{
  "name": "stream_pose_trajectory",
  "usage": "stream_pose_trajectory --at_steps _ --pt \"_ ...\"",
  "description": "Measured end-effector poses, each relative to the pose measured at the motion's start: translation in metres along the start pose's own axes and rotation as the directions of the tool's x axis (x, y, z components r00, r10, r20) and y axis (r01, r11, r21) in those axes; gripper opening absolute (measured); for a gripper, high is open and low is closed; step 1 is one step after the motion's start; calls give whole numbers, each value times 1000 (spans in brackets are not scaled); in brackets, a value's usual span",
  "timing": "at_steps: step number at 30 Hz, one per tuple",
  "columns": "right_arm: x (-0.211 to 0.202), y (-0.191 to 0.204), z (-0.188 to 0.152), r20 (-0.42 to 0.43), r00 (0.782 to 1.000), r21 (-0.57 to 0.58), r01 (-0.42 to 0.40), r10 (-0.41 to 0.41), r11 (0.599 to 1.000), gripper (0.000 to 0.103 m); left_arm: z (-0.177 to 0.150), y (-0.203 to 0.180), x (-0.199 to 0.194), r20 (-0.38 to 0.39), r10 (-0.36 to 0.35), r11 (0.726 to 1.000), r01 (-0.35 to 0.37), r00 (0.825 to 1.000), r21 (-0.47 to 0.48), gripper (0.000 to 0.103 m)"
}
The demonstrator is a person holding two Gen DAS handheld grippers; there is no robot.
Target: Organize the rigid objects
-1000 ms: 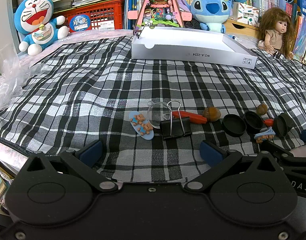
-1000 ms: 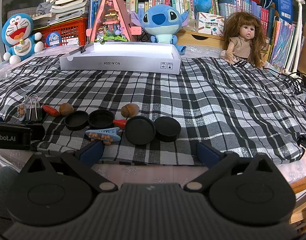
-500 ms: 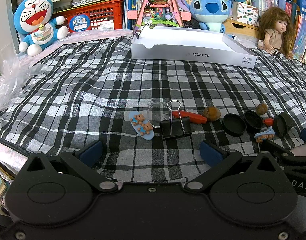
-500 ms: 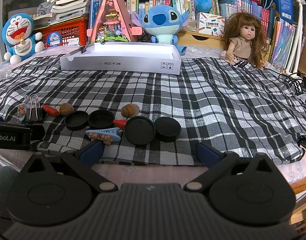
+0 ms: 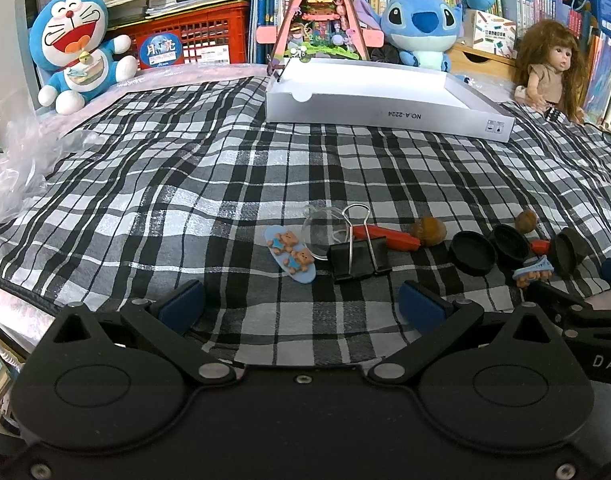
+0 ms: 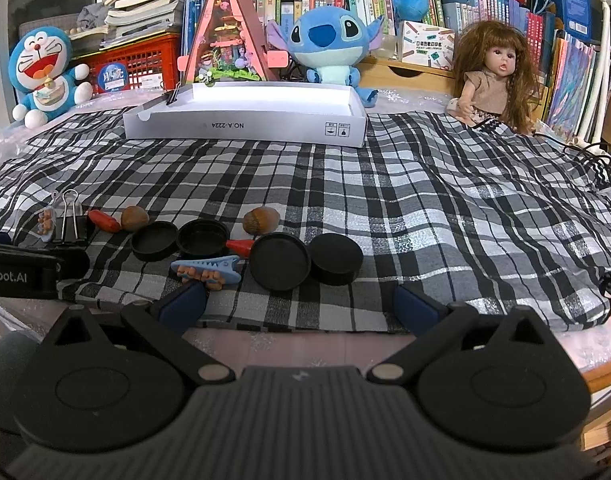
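Clutter lies in a row on the plaid cloth (image 5: 225, 184). Left gripper (image 5: 301, 304), fingers apart and empty, has the binder clip (image 5: 359, 256) at 12 o'clock, handles pointing away; right gripper (image 6: 299, 304), likewise spread, faces black lids (image 6: 279, 266).

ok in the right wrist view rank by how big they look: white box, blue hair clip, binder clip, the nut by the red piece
1. white box
2. blue hair clip
3. binder clip
4. nut
The last two look close in size, and the nearer hair clip gains from nearness to the camera.
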State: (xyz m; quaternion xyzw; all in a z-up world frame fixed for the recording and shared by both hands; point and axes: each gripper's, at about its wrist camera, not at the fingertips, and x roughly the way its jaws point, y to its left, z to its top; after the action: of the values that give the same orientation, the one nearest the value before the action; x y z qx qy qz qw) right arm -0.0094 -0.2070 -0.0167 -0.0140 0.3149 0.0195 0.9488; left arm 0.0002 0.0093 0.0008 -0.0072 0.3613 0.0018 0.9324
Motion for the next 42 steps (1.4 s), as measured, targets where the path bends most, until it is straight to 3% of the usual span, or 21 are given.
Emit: stream_pose_trajectory --at_steps 8,10,13,17,20,22,27,37,42 --pt "-3 -4 -3 22 999 20 -34 33 999 103 -2 -5 -3 9 -12 1000 12 1000 4 102" --pt "-6 -4 -4 35 999 31 -41 40 999 98 -3 -3 -4 14 -16 1000 15 1000 4 99" --pt "-9 -6 -4 53 997 59 -65 62 996 91 -4 -1 -8 28 -19 1000 19 999 2 90" --pt "-14 -7 -3 71 993 79 -103 97 992 82 -2 6 -13 52 -31 999 32 998 -28 66" --pt "-16 -5 -2 75 992 73 -111 106 991 73 0 12 -14 62 -42 998 45 997 -54 56" --pt "-17 -5 -2 77 991 76 -114 108 991 61 0 15 -15 68 -48 997 53 997 -61 49" --pt "-18 -9 -2 83 990 85 -119 112 989 48 -1 17 -17 94 -41 997 47 995 -63 26" --pt "-16 -14 0 73 994 86 -91 85 992 43 -4 19 -16 97 -29 998 34 995 -48 26" --pt "-11 -10 1 69 994 75 -89 84 993 45 -1 15 -11 106 -21 998 28 994 -58 34"
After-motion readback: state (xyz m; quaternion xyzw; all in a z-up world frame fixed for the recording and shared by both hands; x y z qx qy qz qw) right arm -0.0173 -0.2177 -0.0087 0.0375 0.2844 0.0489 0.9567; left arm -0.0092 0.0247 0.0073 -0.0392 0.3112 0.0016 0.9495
